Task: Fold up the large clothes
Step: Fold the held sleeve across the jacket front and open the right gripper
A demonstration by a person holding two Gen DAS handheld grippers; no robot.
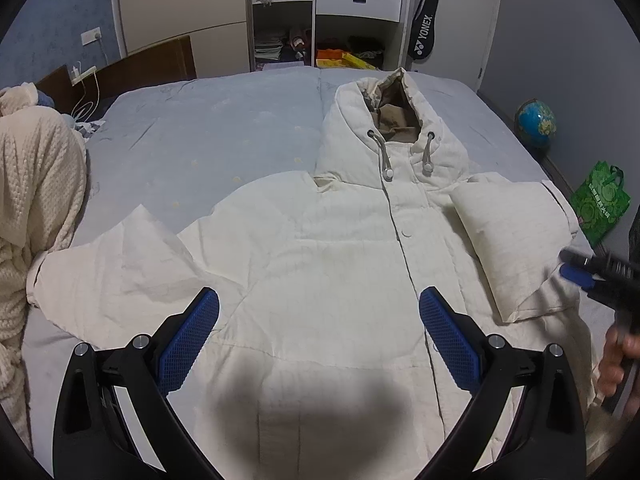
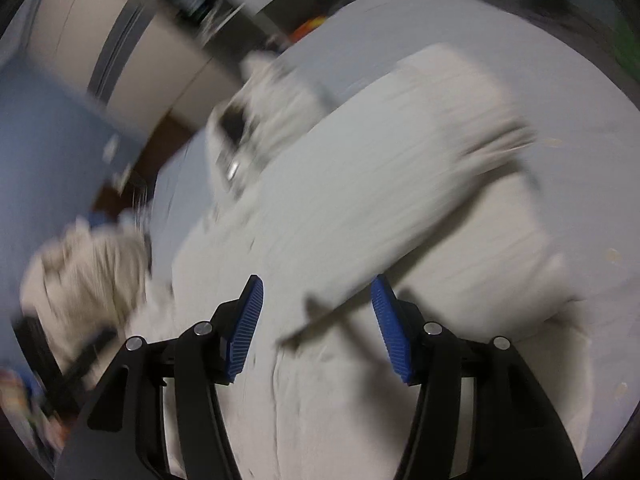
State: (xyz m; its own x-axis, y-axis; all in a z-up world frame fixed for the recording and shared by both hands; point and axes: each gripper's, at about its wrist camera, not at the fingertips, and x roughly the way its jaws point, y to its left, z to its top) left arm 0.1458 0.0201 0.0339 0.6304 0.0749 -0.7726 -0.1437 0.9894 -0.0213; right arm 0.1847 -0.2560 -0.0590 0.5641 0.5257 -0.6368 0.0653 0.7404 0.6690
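A cream hooded padded jacket lies face up on the bed, hood toward the far side. Its left sleeve is spread out flat. Its right sleeve is folded in over the body. My left gripper is open and empty, hovering above the jacket's lower front. My right gripper is open and empty over the jacket, close to the folded sleeve; that view is motion blurred. The right gripper also shows in the left wrist view by the sleeve's cuff.
The bed has a pale blue sheet. A cream knitted blanket is heaped at the left. A wardrobe with shelves and drawers stands behind. A globe and a green bag sit on the floor at right.
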